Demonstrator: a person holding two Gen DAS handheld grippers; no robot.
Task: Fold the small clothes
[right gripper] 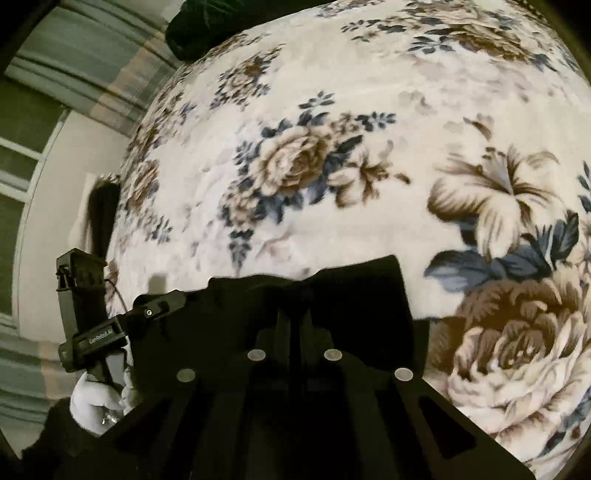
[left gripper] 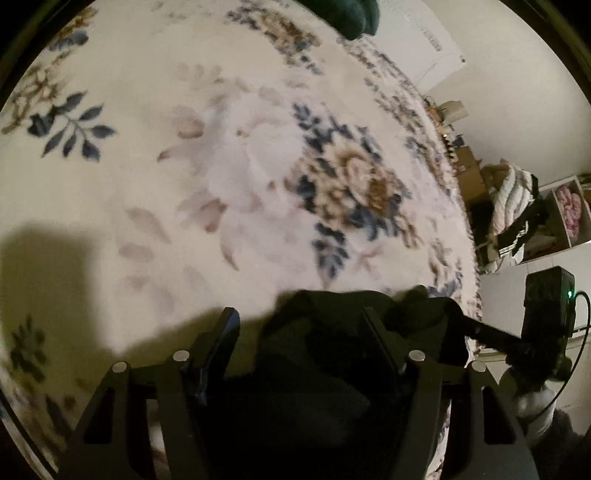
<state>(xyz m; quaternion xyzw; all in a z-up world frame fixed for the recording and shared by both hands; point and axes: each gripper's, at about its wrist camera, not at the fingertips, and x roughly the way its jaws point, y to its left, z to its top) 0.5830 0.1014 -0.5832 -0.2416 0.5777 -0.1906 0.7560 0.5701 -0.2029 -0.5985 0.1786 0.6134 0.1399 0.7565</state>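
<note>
A small black garment (left gripper: 332, 350) hangs bunched above a white floral blanket (left gripper: 221, 166). In the left wrist view my left gripper (left gripper: 299, 325) is open, its jaws spread wide, with the black cloth lying between and over the right finger (left gripper: 380, 332). The right gripper (left gripper: 480, 332) reaches into the cloth from the right. In the right wrist view my right gripper (right gripper: 293, 314) is shut on the black garment (right gripper: 351, 295), fingers pressed together with cloth around them. The left gripper (right gripper: 155, 310) shows at the left, held by a white-gloved hand (right gripper: 96, 402).
The floral blanket (right gripper: 369, 147) covers a bed. A dark green item (left gripper: 343, 14) lies at the bed's far end. Right of the bed in the left wrist view are shelves with clothes (left gripper: 517, 206) and boxes. A window and curtain (right gripper: 55, 92) show in the right wrist view.
</note>
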